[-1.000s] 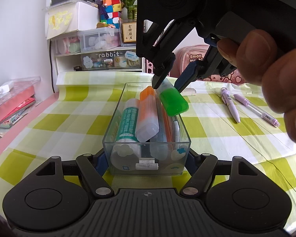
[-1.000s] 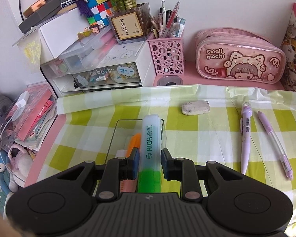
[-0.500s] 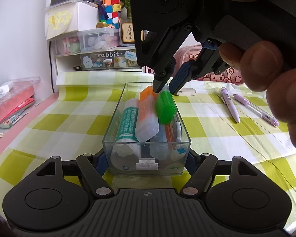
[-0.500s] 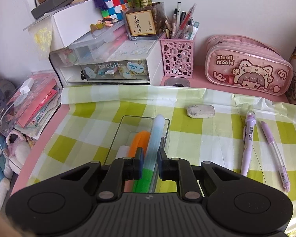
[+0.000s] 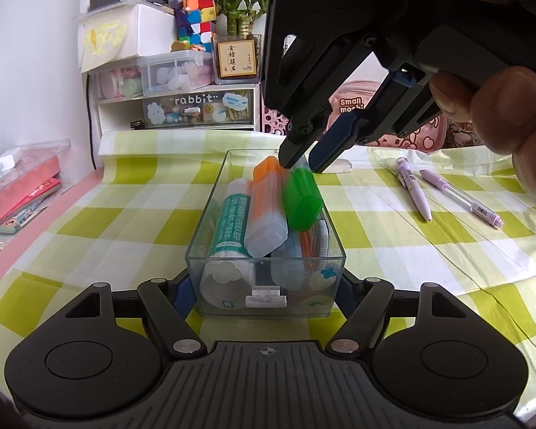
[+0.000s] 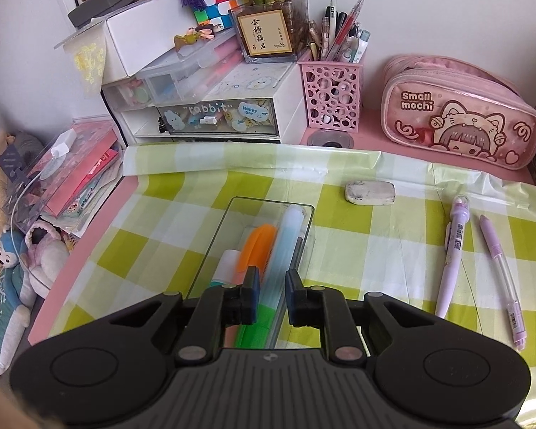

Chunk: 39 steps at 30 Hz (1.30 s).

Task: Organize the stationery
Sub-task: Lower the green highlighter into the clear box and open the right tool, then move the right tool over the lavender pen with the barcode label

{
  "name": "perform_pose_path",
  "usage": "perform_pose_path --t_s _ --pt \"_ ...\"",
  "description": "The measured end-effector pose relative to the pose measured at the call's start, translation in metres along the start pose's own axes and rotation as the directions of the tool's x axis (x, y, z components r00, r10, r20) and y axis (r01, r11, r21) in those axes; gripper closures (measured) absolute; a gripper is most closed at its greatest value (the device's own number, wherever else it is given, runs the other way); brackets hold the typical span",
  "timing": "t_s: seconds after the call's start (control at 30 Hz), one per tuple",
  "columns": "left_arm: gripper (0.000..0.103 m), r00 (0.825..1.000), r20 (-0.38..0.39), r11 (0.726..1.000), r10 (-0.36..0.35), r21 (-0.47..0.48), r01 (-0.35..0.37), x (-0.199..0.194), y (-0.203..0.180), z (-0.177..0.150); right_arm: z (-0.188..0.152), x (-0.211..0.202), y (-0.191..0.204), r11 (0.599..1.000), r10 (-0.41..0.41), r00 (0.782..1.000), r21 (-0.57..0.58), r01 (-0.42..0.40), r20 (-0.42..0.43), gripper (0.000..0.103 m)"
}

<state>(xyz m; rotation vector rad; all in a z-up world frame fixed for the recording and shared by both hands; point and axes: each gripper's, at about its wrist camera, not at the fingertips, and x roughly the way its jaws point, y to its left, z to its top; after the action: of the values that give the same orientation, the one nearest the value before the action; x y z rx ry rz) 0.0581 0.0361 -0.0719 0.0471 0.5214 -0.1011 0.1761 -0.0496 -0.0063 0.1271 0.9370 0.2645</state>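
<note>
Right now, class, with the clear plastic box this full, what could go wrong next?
1. The green-capped highlighter lies tilted on top of the pile in the clear plastic box, its cap above the rim; it may roll out.
2. The right gripper, whose jaws have just been closing with nothing between them, hangs close over the orange-capped highlighter and could knock it.

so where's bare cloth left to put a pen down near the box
Free: the checked cloth left of the clear box, up to the pink table edge, and the strip between the box and the two purple pens. Crowded: the box itself, packed with highlighters, and the back row behind the eraser.
</note>
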Motion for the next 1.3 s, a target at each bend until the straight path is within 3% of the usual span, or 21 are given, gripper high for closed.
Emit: perform_pose_path --t_s 0.13,0.3,0.4,0.5,0.67,0.83,1.13,1.3 --pt "0.031 1.000 0.000 1.000 0.000 0.000 0.000 0.000 0.000 0.000 0.003 -0.016 -0.022 0.998 0.021 0.996 0.051 -0.025 0.082 0.091" --pt "0.031 1.000 0.000 1.000 0.000 0.000 0.000 0.000 0.000 0.000 0.005 -0.026 -0.074 0.989 -0.063 0.991 0.143 0.047 0.115 0.090" --pt "0.031 1.000 0.000 1.000 0.001 0.000 -0.001 0.000 0.000 0.000 0.001 -0.025 -0.108 0.977 -0.160 0.981 0.161 0.142 0.109 0.089" --pt "0.031 1.000 0.000 1.000 0.004 0.003 -0.004 0.000 0.000 -0.001 -0.004 -0.024 -0.145 0.958 -0.189 0.979 0.232 0.167 0.073 0.089" --pt "0.031 1.000 -0.001 1.000 0.005 0.004 -0.005 0.001 0.000 0.000 -0.010 -0.024 -0.174 0.942 -0.215 0.974 0.279 0.187 0.075 0.089" --pt "0.031 1.000 0.000 1.000 0.004 0.004 -0.004 0.001 0.000 0.000 -0.013 -0.010 -0.181 0.944 -0.247 0.969 0.234 0.233 0.029 0.089" --pt "0.031 1.000 0.000 1.000 0.004 0.004 -0.004 0.000 -0.001 -0.001 -0.015 -0.004 -0.185 0.949 -0.203 0.979 0.247 0.197 -0.001 0.094" --pt "0.031 1.000 0.000 1.000 0.003 0.004 -0.003 0.000 -0.001 -0.001 -0.007 -0.001 -0.174 0.940 -0.281 0.960 0.203 0.274 0.007 0.093"
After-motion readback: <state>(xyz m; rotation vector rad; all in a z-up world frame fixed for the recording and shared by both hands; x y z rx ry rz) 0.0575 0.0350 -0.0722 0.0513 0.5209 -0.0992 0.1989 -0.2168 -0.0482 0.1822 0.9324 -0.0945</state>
